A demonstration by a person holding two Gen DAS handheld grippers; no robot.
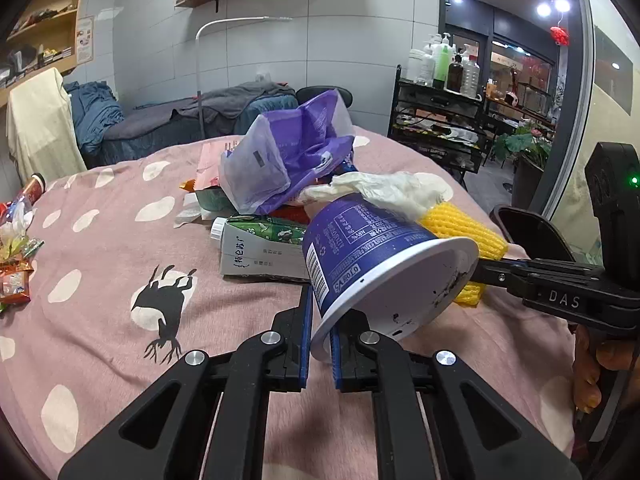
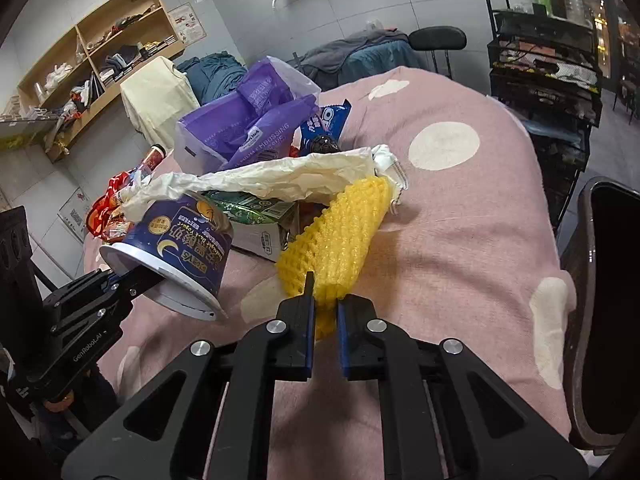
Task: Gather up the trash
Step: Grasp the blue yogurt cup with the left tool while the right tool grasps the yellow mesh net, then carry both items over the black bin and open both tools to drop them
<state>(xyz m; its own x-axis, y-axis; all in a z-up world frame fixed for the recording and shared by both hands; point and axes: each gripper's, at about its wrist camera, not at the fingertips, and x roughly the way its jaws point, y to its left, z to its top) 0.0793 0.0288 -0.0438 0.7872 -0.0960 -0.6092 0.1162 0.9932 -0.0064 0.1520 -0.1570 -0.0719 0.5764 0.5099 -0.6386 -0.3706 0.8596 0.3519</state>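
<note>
1. Both tongs have a piece of trash in hand, and no bin or bag for collecting shows in either view, so by my reading the work is only beginning.
2. The left tongs (image 1: 320,344) are clenched on the rim of the blue yogurt cup (image 1: 372,256), which is tipped on its side with its open mouth towards the camera, just in front of the milk carton (image 1: 260,248).
3. The right tongs (image 2: 323,320) are clenched on the near end of the yellow foam net (image 2: 336,236), just right of the carton and beside the cup.
4. Left to gather: the carton itself, a crumpled white glove (image 2: 280,178) draped over it, the purple plastic bag (image 1: 288,152) behind it, a blue cookie wrapper (image 2: 326,122), and small snack wrappers (image 1: 16,276) far left of the carton.
5. All of it lies on a bed with a pink spotted blanket (image 1: 100,264).
6. The cup is blue with white printing; its white inside is smeared with dark residue. The net is soft, ribbed and squashed between the pads.
</note>
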